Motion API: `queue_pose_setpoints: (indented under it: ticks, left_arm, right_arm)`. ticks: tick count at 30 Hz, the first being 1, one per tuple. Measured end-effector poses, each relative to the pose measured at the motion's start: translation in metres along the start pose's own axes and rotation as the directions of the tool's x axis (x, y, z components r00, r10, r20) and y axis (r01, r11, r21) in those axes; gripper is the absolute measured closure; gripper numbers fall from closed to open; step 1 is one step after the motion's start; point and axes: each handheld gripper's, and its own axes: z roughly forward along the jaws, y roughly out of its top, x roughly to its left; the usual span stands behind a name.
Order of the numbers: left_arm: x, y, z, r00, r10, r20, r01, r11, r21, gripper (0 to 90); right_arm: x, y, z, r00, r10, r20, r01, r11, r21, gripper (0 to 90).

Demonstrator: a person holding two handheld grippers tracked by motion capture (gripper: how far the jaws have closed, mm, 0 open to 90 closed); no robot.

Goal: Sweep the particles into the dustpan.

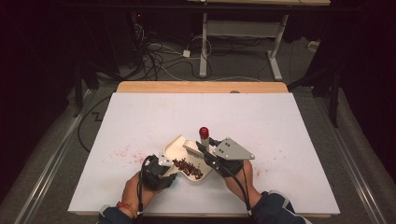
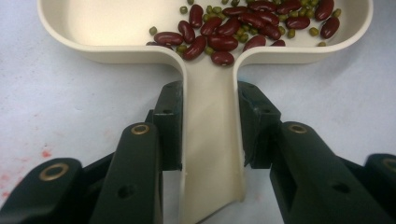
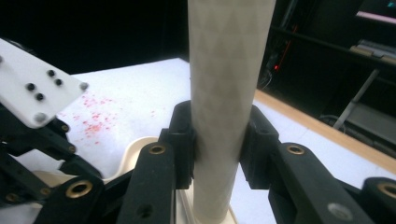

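A cream scoop-shaped pan [image 1: 177, 145] lies near the table's front middle. It holds several red kidney beans [image 2: 224, 32] mixed with small green beans [image 2: 294, 32]. My left gripper [image 2: 210, 100] is shut on the pan's flat handle [image 2: 210, 149], and it sits at the pan's near left [image 1: 159, 171]. My right gripper [image 3: 219, 126] is shut on a pale round brush handle [image 3: 224, 65], held upright. That handle carries a red cap [image 1: 204, 131], and the brush head [image 1: 192, 150] rests over the pan by the beans [image 1: 189, 167]. The right gripper [image 1: 210, 151] is at the pan's right.
Red stains [image 1: 123, 151] speckle the white table cover left of the pan, with fainter ones at the right [image 1: 273, 151]. A wooden edge [image 1: 201, 87] borders the far side. Beyond it are desk legs [image 1: 204, 42] and floor cables [image 1: 154, 56]. The left gripper's plate [image 3: 37, 88] is close beside the brush.
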Motion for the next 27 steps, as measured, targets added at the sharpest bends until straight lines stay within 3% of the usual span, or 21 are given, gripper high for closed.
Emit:
queue_pose_setpoints:
  ticks: [4, 14, 17, 27]
  left_arm:
    - [0.001, 0.001, 0.002, 0.9996, -0.029, 0.000, 0.029, 0.9995, -0.013, 63.2]
    - [0.006, 0.001, 0.001, 0.9989, -0.043, -0.019, 0.043, 0.9988, -0.023, 63.5]
    - [0.011, -0.001, 0.000, 0.9975, -0.069, -0.016, 0.068, 0.9969, -0.038, 63.6]
    - [0.016, -0.003, -0.001, 0.9979, -0.063, -0.014, 0.062, 0.9971, -0.043, 63.5]
  right_arm:
    - [0.009, 0.005, 0.006, 0.9999, 0.013, -0.010, -0.012, 1.000, 0.015, 70.0]
    - [0.024, 0.010, 0.014, 0.9969, 0.055, -0.057, -0.055, 0.999, 0.001, 70.0]
    - [0.022, 0.010, 0.013, 0.9963, 0.061, -0.062, -0.061, 0.998, -0.008, 70.0]
    - [0.008, 0.013, 0.005, 0.9940, 0.082, -0.072, -0.086, 0.995, -0.059, 69.9]
